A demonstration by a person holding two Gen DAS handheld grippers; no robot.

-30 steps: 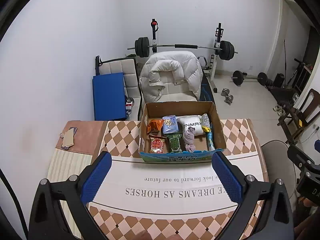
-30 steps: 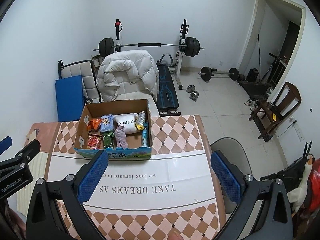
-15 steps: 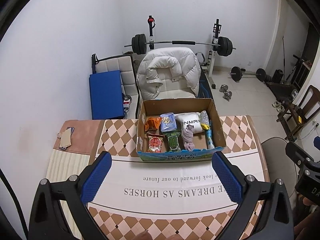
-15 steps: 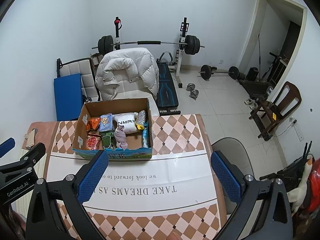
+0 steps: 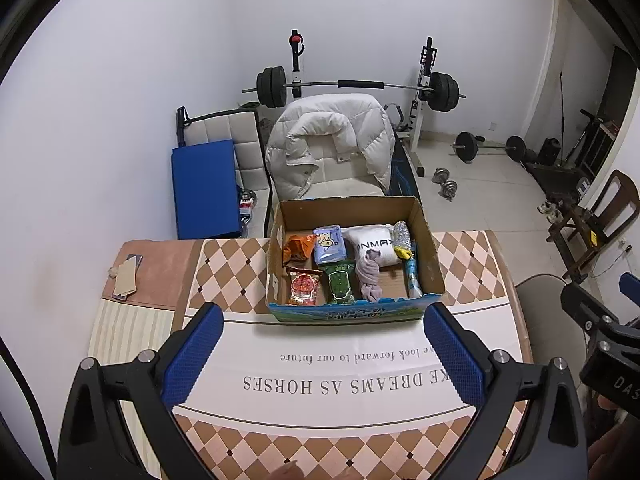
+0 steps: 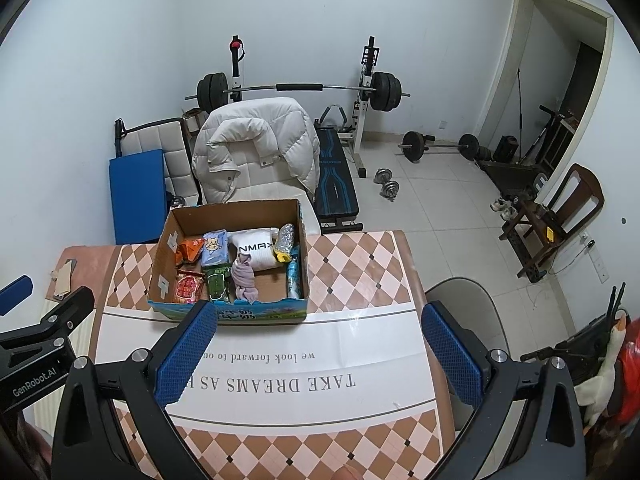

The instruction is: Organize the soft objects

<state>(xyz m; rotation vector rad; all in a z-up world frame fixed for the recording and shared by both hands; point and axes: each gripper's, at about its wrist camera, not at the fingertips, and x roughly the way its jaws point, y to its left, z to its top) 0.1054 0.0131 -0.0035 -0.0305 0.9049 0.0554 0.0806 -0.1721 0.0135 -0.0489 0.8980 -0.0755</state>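
An open brown cardboard box with a blue printed front point(image 5: 352, 312) point(image 6: 228, 312) sits on the counter point(image 5: 224, 264) point(image 6: 360, 264), which is covered in a tan-and-cream diamond-patterned cloth with a white lettered band. All places below are given from this box.

Inside it lie the soft things: an orange crinkled packet point(image 5: 296, 246) in the far left corner, a pale blue cartoon-printed pack point(image 5: 329, 244) beside it, a white fabric bundle with black lettering point(image 5: 372, 246) point(image 6: 256, 250) toward the far right, a red snack packet point(image 5: 303, 286) and a green packet point(image 5: 339, 283) along the near wall, a mauve rolled cloth point(image 5: 370, 274) point(image 6: 244, 278) in the middle, and a light blue tube point(image 5: 412, 276) against the right wall.

The left gripper point(image 5: 320, 356) hovers over the counter just in front of the box, its jaws spread wide and holding nothing. The right gripper point(image 6: 316, 356) hangs in front and to the right, jaws likewise wide apart and empty; its left pad overlaps the box's near wall in that view.

Behind the box stands a chair draped with a cream puffer jacket point(image 5: 330, 140) point(image 6: 256, 140), and beyond it a barbell on a rack point(image 5: 360, 86). To the left, on the counter, lies a phone with cardboard scraps point(image 5: 126, 276).
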